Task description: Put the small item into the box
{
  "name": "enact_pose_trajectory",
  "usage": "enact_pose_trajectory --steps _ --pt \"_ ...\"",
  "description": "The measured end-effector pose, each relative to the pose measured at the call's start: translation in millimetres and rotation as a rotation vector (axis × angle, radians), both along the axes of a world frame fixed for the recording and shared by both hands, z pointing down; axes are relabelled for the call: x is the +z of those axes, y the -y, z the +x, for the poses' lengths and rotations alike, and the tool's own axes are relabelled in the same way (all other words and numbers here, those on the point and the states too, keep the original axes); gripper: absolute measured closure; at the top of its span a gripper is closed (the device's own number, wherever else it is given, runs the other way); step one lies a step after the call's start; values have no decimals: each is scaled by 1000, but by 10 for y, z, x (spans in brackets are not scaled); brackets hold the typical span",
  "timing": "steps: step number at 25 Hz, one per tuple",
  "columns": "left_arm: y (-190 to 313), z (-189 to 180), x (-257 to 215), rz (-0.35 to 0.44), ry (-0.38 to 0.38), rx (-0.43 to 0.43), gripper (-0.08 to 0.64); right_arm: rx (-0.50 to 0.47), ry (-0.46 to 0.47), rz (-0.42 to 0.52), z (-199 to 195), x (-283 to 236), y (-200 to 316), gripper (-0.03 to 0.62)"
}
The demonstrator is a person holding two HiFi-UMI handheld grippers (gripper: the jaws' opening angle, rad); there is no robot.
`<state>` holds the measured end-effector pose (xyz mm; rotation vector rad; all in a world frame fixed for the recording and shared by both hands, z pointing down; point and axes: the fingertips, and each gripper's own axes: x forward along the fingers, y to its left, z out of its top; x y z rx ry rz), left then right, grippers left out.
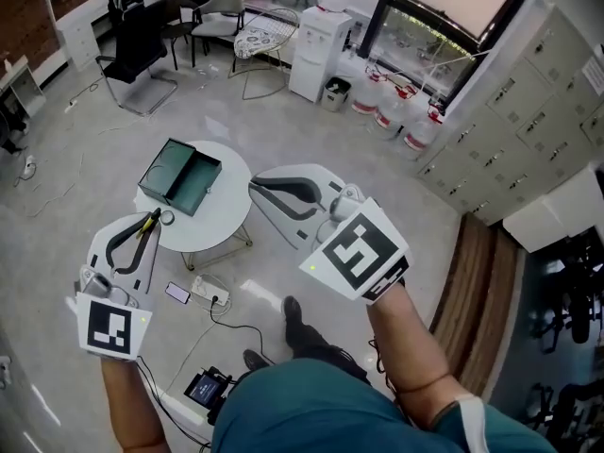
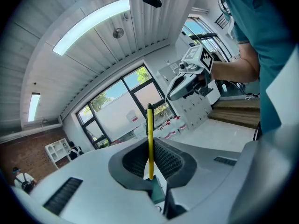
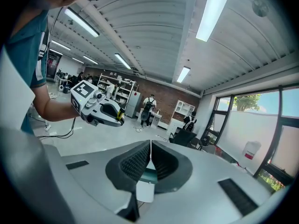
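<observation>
A dark green box (image 1: 179, 176) lies open on a small round white table (image 1: 229, 217) far below. My left gripper (image 1: 151, 221) hangs over the table's near left edge, shut on a thin yellow stick (image 1: 148, 226). In the left gripper view the yellow stick (image 2: 150, 143) stands upright between the shut pads of the left gripper (image 2: 150, 161). My right gripper (image 1: 257, 186) is held beside the table's right edge, jaws closed on nothing. In the right gripper view its pads meet at the right gripper (image 3: 150, 160), and the left gripper (image 3: 100, 110) shows across from it.
On the floor by the table lie a power strip (image 1: 209, 293) and a phone (image 1: 176, 293) with cables. Chairs (image 1: 137, 50) and a water dispenser (image 1: 319, 50) stand farther off; lockers (image 1: 528, 111) line the right wall. The person's feet (image 1: 294, 321) are near the table.
</observation>
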<state>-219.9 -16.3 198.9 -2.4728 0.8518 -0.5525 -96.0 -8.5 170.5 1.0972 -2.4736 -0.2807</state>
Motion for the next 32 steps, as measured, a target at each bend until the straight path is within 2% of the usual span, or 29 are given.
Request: enact_pose_trajectory --steps 6,15,22,32 --pt "512 69 9 -7 24 -101 522 -108 29 -10 79 39 740 552" --pt "1269 632 124 -24 57 -226 522 -239 61 -20 579 171 1677 554" --pt "1691 1053 172 -36 79 -296 522 -310 83 -31 973 241 2176 552" --pt "2086 1247 279 -51 104 -347 522 -366 112 -43 1122 363 2656 554"
